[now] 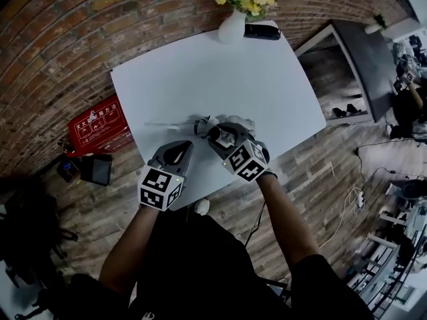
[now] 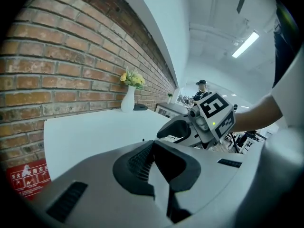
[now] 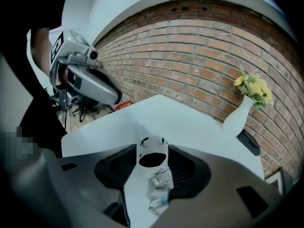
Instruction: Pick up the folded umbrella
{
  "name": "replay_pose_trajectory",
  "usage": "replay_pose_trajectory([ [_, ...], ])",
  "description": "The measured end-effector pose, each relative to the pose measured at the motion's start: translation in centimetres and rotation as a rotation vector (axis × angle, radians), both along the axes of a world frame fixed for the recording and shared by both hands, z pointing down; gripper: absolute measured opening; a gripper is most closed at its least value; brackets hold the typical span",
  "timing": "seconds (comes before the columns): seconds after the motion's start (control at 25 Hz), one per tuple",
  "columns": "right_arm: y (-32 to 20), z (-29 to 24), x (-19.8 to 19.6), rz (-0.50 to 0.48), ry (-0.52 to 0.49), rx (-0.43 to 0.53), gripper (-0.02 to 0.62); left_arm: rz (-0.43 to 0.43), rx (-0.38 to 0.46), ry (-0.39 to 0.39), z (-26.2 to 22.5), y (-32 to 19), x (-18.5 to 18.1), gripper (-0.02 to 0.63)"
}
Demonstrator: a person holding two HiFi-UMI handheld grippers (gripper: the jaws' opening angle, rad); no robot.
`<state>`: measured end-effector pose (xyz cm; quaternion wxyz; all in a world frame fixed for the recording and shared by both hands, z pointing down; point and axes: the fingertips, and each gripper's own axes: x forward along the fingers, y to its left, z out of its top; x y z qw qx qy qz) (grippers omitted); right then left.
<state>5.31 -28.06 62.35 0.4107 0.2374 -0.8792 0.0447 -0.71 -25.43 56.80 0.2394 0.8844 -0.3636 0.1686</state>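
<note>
The umbrella [image 1: 202, 124] lies on the table [image 1: 200, 65] close to the near edge, just ahead of me. Its long axis runs across the table from left to right, with a thin rod at the left end and the bunched bulk at the right. My right gripper [image 1: 217, 133] is the one on it. It hangs over the thick end, pointed down and toward the left, so the umbrella runs nearly in line with the jaws and not across them.

In the right gripper view the jaws stand apart with the umbrella [image 3: 159, 182] in the gap between them. The far part is pale and rounded with a dark oval mouth, and crumpled fabric lies nearer the camera. I see bare table along one side of it, so I judge the pads are not pressing yet — closing on it is what the pick-up turns on.

My left gripper [image 1: 185, 149] sits just beside it, nearer me and a little to the left. Its jaws are together with nothing between them, well placed to steady the thin end if needed.

The umbrella itself looks white to pale grey — a soft, wrinkled bundle that would give under the pads and could slip lengthwise.
</note>
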Motion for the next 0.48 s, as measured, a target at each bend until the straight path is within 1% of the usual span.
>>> replay_pose_trajectory([
  [0.2, -0.4, 2.6, -0.3, -0.134, 0.142, -0.034, 0.284, 0.011, -0.022, -0.001, 1.1, -0.2, -0.4, 0.014],
  [0.36, -1.0, 4.2, -0.7, -0.221, 0.223, -0.056, 0.311, 0.002, -0.034, 0.001, 1.6, -0.4, -1.1, 0.015],
  [0.48, -1.2, 5.1, -0.9, -0.274, 0.273, -0.084, 0.316, -0.007, -0.032, 0.005, 1.6, -0.8, -1.5, 0.015],
])
